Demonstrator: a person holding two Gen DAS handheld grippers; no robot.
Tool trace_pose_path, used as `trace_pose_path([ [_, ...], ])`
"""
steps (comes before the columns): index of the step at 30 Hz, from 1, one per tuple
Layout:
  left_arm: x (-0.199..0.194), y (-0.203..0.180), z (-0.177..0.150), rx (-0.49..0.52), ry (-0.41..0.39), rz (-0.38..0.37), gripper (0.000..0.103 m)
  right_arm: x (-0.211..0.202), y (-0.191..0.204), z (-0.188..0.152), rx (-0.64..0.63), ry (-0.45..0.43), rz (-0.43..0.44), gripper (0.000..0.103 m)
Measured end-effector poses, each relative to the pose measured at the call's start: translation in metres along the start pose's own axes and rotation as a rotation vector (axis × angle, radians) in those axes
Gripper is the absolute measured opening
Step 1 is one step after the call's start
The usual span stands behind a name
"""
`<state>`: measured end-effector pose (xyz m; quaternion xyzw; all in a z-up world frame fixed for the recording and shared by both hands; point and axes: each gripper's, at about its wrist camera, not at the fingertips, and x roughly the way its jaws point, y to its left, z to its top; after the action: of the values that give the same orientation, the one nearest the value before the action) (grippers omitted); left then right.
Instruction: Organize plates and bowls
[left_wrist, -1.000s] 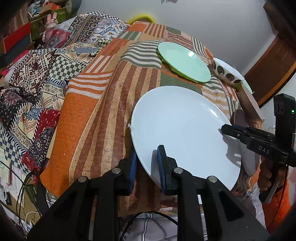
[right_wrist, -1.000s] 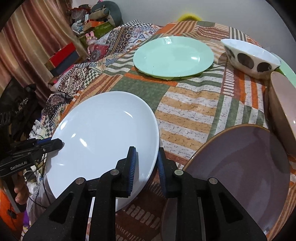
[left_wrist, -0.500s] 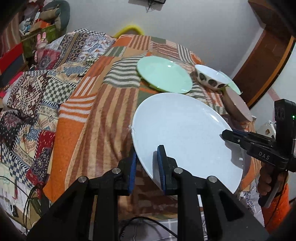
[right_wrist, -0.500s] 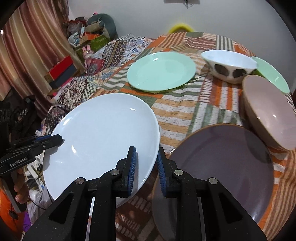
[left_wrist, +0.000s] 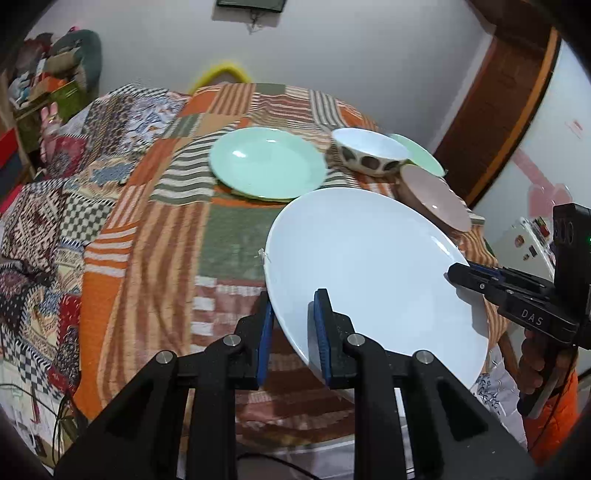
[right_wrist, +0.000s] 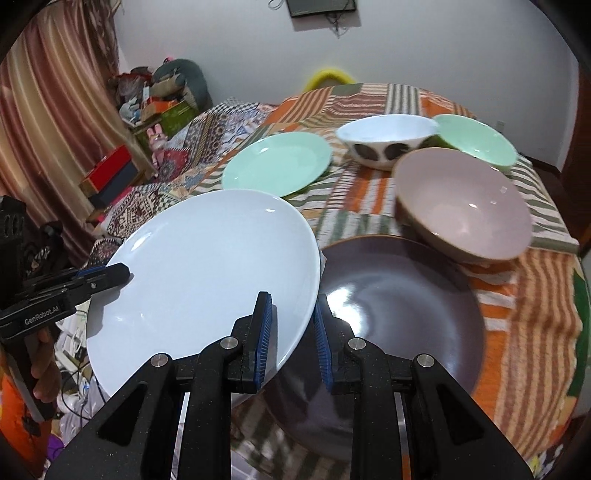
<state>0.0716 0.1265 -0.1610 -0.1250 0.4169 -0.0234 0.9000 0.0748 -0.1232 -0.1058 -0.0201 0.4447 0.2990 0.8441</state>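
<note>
The large white glazed ceramic plate (left_wrist: 373, 273) hangs tilted above the patchwork-covered desk (left_wrist: 155, 229), pinched at opposite rims by the left gripper (left_wrist: 293, 332) and right gripper (right_wrist: 291, 332). It looks stiff, slick and breakable; rim grips suit it.

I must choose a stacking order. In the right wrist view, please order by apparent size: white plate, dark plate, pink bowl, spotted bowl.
1. white plate and dark plate: alike, both nearest, so unsure
2. pink bowl
3. spotted bowl, farthest
</note>
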Motion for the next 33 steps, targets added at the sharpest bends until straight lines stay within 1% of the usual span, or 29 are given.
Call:
trace_pose_path([
  [5,0.008,-0.026,0.003,0.049,0.014,-0.022,0.021,-0.016,-0.020,-0.011,0.042,-0.019,-0.029,0.021],
  [13,0.030,-0.064,0.004,0.114,0.059,-0.054,0.021,-0.030,-0.050,-0.028,0.112,-0.024,-0.070,0.021],
  [17,0.040,-0.077,0.002,0.140,0.082,-0.051,0.021,-0.032,-0.063,-0.037,0.153,-0.018,-0.086,0.021],
  [25,0.061,-0.090,-0.003,0.167,0.134,-0.045,0.022,-0.028,-0.080,-0.052,0.206,0.010,-0.093,0.021],
  [33,0.077,-0.092,-0.005,0.165,0.167,-0.042,0.022,-0.023,-0.086,-0.059,0.218,0.030,-0.101,0.021],
])
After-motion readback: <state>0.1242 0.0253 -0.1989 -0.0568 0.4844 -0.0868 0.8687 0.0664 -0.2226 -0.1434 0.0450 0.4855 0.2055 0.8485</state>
